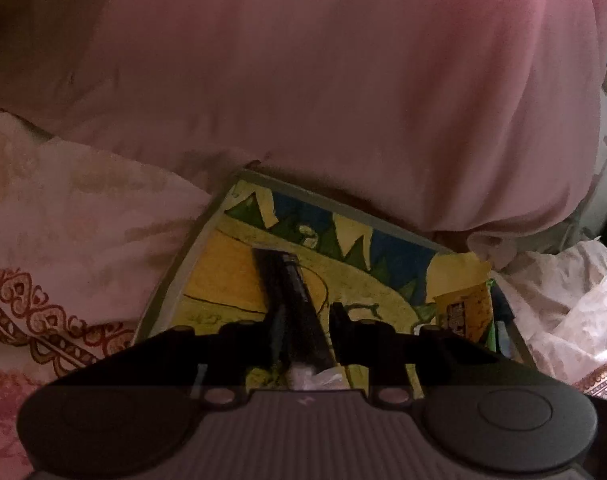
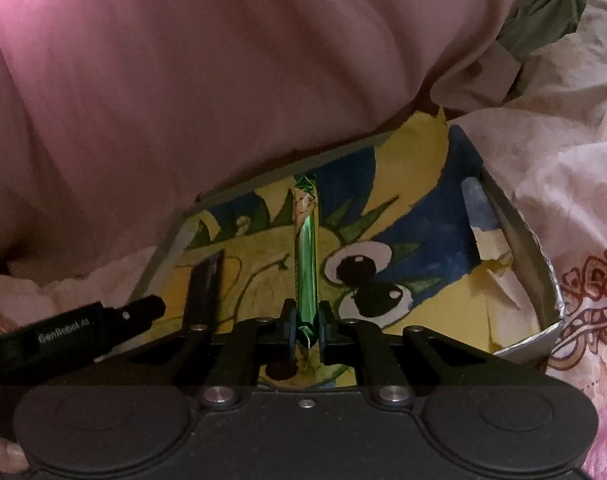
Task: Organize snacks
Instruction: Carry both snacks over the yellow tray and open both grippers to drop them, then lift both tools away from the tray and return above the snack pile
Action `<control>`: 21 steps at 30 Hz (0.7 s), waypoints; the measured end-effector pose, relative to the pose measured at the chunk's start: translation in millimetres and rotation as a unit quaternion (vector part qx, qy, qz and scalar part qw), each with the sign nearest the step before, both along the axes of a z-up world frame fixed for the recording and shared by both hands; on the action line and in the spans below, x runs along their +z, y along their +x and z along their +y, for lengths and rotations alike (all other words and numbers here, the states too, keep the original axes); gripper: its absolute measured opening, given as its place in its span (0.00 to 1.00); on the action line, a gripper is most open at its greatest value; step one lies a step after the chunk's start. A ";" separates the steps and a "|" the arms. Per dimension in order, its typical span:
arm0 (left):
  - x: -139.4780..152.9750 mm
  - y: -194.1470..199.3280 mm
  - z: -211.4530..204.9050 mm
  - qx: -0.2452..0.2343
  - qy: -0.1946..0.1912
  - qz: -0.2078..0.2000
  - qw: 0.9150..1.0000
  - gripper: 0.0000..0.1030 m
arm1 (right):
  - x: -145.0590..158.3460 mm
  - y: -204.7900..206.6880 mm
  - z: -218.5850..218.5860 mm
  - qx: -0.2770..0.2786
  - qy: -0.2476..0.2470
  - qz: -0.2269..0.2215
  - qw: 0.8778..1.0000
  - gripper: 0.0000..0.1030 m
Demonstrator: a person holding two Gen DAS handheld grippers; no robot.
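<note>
At the bottom centre of the right wrist view, the right claw is seen clamped on the near end of a green foil snack stick, which reaches away over the painted tray. In the left wrist view, the left claw is seen narrowed around a dark wrapped bar; its pads appear to press the bar, though contact is lost in shadow. Both snacks are held above the tray's yellow and blue floor, near its middle.

The green stick is gripped only at its crimped tail, so it could pivot or slide out if the claw is swung quickly. Its far end looks torn open, and crumbs could be shed onto the tray or the bed. The dark bar is held off centre and at a slant, so it could be twisted loose. With both claws close together over the same tray, a collision between them is judged possible; the left one's fingertip already shows at the lower left of the right view.

A yellow snack packet is cut off at the tray's right side in the left view, and its lettering cannot be read. Beyond it, the tray's far rim is covered by a pink pillow, so anything lying there is hidden. The patterned bedsheet fades into blur.
</note>
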State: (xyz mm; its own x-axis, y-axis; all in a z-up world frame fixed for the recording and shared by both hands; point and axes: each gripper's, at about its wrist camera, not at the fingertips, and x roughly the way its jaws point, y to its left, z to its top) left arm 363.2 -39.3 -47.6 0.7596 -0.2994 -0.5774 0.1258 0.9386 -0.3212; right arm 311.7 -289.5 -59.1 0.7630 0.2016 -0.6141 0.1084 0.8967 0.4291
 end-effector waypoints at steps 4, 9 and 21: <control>2.4 0.3 -1.3 -0.006 0.007 0.003 1.000 0.26 | 2.2 0.7 0.7 -0.001 -0.011 0.006 1.000 0.15; 1.1 -3.0 -5.0 -0.009 0.015 0.011 1.000 0.26 | 7.3 -3.1 6.9 -0.001 -0.055 0.020 0.998 0.23; 26.2 -37.2 -6.7 -0.012 0.022 -0.007 1.000 0.82 | 39.9 -40.1 -6.6 -0.019 -0.067 0.004 0.998 0.71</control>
State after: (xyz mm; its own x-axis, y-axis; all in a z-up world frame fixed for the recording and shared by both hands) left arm 325.9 -46.0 -21.4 0.7608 -0.2922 -0.5795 0.1521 0.9483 -0.2784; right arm 271.6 -296.1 -19.2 0.7629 0.0893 -0.6403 0.1461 0.9410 0.3054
